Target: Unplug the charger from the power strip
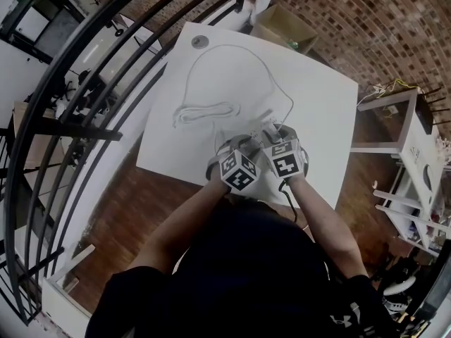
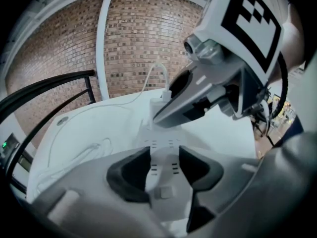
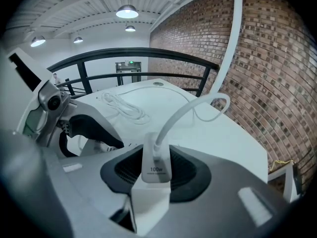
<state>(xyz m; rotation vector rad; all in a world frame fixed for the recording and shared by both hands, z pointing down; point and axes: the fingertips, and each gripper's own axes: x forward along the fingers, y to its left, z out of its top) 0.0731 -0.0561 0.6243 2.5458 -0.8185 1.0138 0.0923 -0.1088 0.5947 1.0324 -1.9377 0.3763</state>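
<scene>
Right gripper (image 3: 156, 175) jaws tight on charger (image 3: 155, 162), left gripper's (image 2: 165, 166) on power strip (image 2: 159, 139).

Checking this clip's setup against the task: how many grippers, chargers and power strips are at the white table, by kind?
grippers: 2, the left gripper and the right gripper
charger: 1, gripped by the right gripper
power strip: 1, gripped by the left gripper
total: 4

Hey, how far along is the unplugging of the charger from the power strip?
Done: the left gripper is clamped on the power strip, and the right gripper is clamped on the charger. In hand: the pull; the charger looks seated in the strip. Left: drawing it free.
</scene>
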